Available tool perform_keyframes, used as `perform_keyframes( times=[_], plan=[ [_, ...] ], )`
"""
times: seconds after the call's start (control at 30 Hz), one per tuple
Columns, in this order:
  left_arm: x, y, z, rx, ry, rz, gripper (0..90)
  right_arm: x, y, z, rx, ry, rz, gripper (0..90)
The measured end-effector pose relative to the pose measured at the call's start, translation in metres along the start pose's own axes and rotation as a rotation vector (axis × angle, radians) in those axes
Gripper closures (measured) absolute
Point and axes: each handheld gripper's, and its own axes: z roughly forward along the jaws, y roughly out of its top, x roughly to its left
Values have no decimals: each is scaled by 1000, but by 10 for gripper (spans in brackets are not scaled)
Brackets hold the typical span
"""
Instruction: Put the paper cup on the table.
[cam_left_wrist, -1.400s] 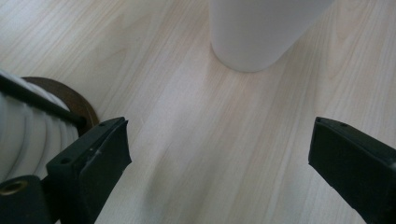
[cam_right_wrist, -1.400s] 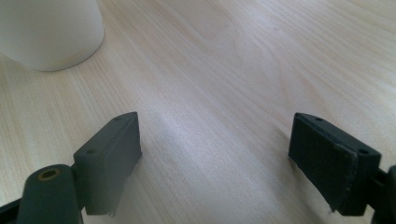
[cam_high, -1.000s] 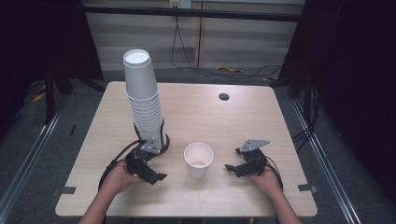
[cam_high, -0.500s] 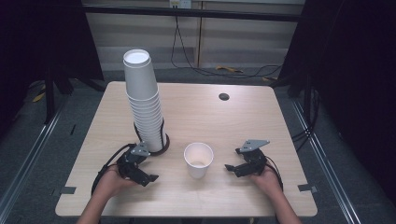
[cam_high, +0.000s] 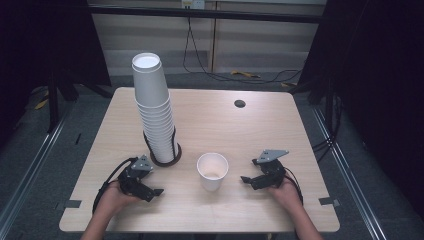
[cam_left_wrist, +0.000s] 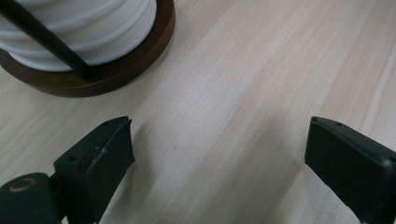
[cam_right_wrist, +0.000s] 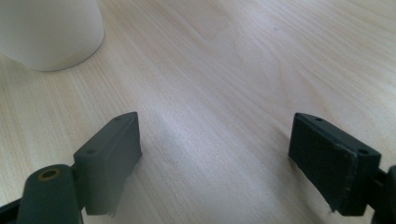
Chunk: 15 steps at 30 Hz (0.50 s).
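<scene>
A: Pale wood covers the counter (cam_high: 260, 135), with a small dark round hole (cam_high: 240, 103) near its far edge. Around it the room is dim: grey floor, dark curtains at both sides, cables along the back wall.

B: And the containers?

A: A single white paper cup (cam_high: 212, 171) stands upright near the front, between the two hands, with nothing visible inside it. To its left, a tall stack of white cups (cam_high: 154, 107) rises, leaning slightly, from a dark round holder (cam_high: 163, 159).

B: The grippers?

A: The left gripper (cam_high: 154, 192) lies low just in front of the holder, jaws spread over bare wood. The right gripper (cam_high: 246, 179) rests right of the single cup, jaws also spread and holding nothing.

B: Anything closer up?

A: The left gripper view shows the holder's brown wooden base ring (cam_left_wrist: 116, 70) and a black upright rod (cam_left_wrist: 51, 46) against the cup rims; the right gripper view catches the cup's bottom edge.
</scene>
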Motion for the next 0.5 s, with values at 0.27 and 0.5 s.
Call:
perform_keyframes(
  times=[0.27, 0.5],
  plan=[
    [2, -9, 0, -49, 36, -6, 46, 0, 0, 0, 0, 0, 0, 163],
    [4, -17, 2, -113, 34, -5, 0, 0, 0, 0, 0, -1, 0, 164]
  ],
)
